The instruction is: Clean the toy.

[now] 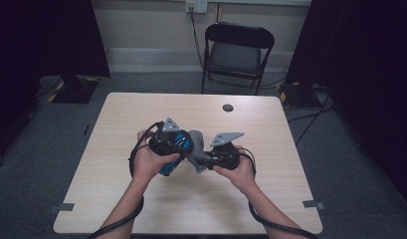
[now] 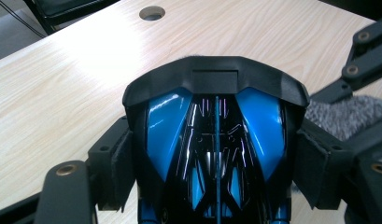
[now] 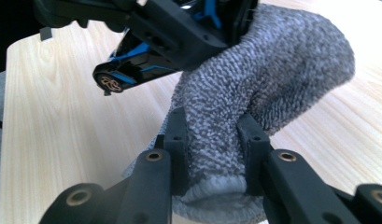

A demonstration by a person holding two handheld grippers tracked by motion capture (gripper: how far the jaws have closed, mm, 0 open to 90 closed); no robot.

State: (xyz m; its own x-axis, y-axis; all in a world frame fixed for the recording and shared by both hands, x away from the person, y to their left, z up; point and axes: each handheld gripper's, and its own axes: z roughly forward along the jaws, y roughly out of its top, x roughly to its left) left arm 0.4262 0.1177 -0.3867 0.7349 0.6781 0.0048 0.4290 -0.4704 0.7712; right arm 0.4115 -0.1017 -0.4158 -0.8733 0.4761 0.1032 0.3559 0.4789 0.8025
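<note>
High view: pale wooden table (image 1: 141, 199), folding chair (image 1: 237, 52).

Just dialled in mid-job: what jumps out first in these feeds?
A glossy blue-and-black object, clamped by the left gripper above the middle of the table. Right beside it, a speckled grey sock hangs off that object's end, its cuff pinched between the right gripper's fingers.

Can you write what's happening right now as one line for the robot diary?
left hand-held gripper: shut on blue-black gadget | right hand-held gripper: shut on grey sock | both above table
</note>
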